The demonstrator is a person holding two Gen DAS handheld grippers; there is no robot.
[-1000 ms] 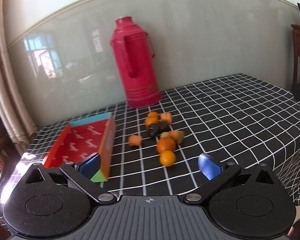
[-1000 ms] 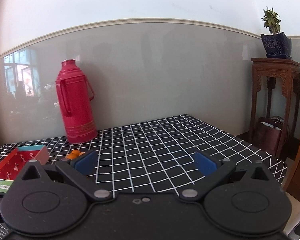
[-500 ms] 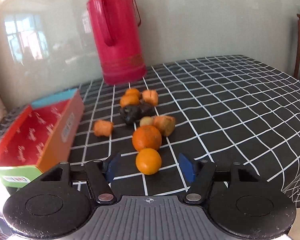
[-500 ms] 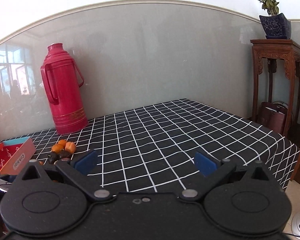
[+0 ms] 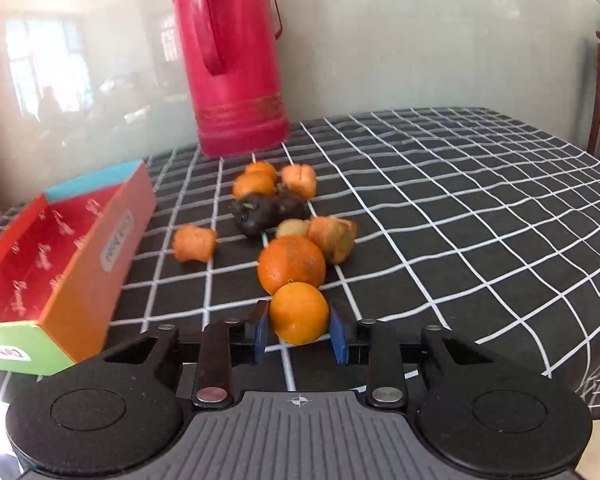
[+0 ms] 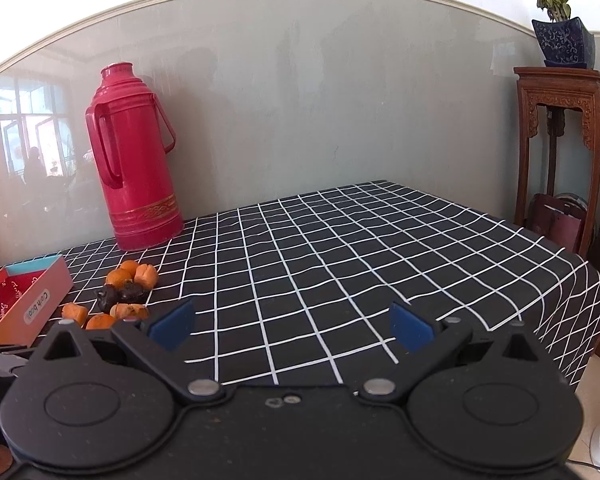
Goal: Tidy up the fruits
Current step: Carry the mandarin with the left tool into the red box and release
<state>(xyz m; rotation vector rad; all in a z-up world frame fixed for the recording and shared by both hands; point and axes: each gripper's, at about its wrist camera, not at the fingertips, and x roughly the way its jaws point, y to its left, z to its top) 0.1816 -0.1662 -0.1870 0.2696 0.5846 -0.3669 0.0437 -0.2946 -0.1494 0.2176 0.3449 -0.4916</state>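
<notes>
My left gripper (image 5: 299,330) is shut on a small orange (image 5: 299,313) at the near end of a fruit pile on the checked tablecloth (image 5: 440,208). A bigger orange (image 5: 291,264) sits just behind it. Further back lie several orange persimmon-like fruits (image 5: 194,243), a small brownish fruit (image 5: 291,227) and dark fruits (image 5: 260,214). An open red box (image 5: 40,252) lies to the left of the pile. My right gripper (image 6: 292,322) is open and empty above the cloth, right of the pile (image 6: 124,292) and box (image 6: 24,300).
A tall red thermos (image 5: 232,56) stands behind the fruit against the wall, also in the right wrist view (image 6: 134,160). A wooden stand (image 6: 562,152) with a potted plant (image 6: 560,28) is beyond the table's right edge.
My left gripper moved forward and down to the pile and closed its fingers onto the nearest small orange. My right gripper drifted nearer the table, still open.
</notes>
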